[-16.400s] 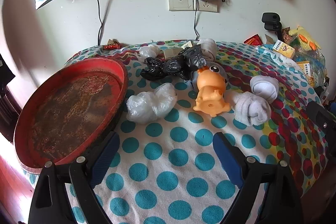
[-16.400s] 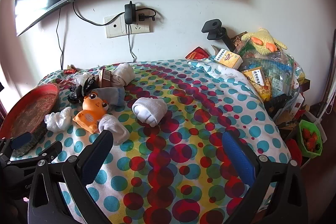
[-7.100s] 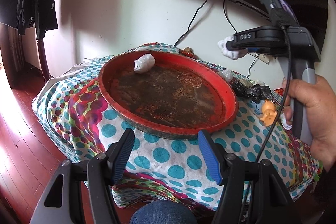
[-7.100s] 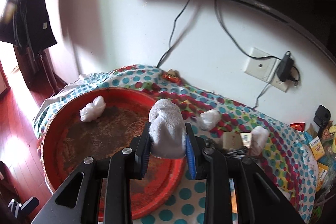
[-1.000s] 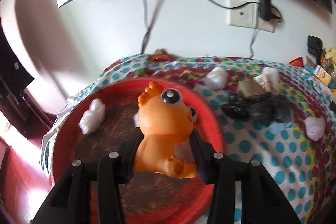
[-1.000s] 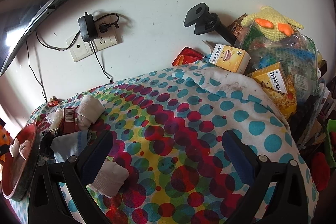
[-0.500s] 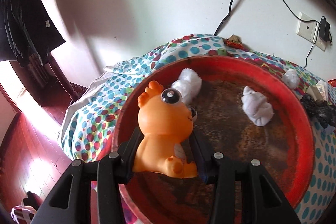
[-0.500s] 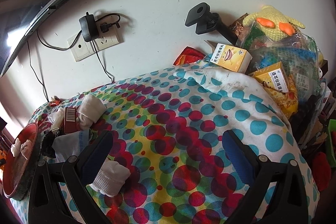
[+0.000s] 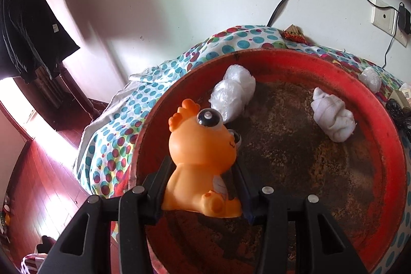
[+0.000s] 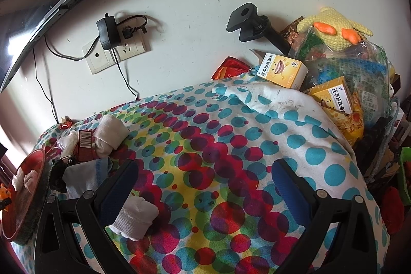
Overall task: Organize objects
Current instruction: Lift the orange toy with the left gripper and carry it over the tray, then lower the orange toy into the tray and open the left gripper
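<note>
Hovering over the red tray (image 9: 385, 135), near its left rim: left gripper (image 9: 203, 186) pinching the upright orange toy (image 9: 203, 158).
Tray floor lies directly below the toy; right gripper (image 10: 203, 191) spread, empty, well apart over the dotted cloth (image 10: 231, 135).

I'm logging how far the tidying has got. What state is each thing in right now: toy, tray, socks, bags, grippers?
Orange toy: upright, clamped in the left gripper, over the tray.
Red tray: holds two items, toy not yet released.
Plastic bag bundle: lying in the tray.
Rolled white sock: lying in the tray.
Right gripper: open, empty.
White sock: on the dotted cloth, beside the right gripper.
</note>
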`<action>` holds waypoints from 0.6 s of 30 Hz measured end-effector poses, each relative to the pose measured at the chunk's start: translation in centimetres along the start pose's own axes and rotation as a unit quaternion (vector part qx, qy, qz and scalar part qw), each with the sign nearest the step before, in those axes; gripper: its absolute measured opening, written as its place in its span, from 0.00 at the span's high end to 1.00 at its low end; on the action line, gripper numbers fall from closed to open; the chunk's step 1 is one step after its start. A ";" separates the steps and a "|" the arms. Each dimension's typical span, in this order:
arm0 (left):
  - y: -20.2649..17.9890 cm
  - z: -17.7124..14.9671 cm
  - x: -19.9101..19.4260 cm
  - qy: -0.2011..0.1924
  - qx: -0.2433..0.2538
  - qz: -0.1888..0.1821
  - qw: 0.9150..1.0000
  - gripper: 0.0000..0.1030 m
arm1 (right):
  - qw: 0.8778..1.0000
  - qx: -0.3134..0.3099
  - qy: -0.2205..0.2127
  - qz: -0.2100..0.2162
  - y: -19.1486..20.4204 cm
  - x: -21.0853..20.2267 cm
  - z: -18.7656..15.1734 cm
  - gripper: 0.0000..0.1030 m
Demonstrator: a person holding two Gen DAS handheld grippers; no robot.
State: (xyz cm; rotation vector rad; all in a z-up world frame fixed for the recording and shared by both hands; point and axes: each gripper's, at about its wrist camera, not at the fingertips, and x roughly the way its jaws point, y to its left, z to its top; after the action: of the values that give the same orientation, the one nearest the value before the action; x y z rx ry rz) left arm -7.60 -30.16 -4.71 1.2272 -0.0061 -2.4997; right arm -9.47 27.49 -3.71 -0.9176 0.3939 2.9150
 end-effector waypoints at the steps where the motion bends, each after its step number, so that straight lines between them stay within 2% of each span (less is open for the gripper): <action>1: -0.1 -0.1 0.2 0.002 0.003 0.002 1.000 0.55 | 1.000 0.000 0.001 0.000 0.0 0.1 0.0 0.00; 7: 0.0 -0.3 1.2 0.014 -0.002 0.004 1.000 0.51 | 1.000 0.000 0.001 0.000 0.1 0.1 -0.1 0.00; 11: 0.4 -0.2 1.1 0.018 -0.004 -0.010 1.000 0.49 | 1.000 -0.001 0.003 0.001 0.2 0.1 0.0 0.00; 14: 0.9 0.3 -0.8 -0.018 0.001 -0.024 1.000 0.48 | 1.000 -0.003 0.006 0.004 0.2 0.2 0.1 0.00; 18: 2.9 0.9 -6.2 -0.081 -0.044 -0.084 0.992 0.42 | 0.999 0.016 0.035 0.035 -0.6 1.2 -0.1 0.00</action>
State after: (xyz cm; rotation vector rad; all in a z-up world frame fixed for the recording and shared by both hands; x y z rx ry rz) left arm -3.95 -31.04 1.08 1.0243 0.1716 -2.7071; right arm -10.35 28.05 -4.60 -1.0243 0.4851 2.9349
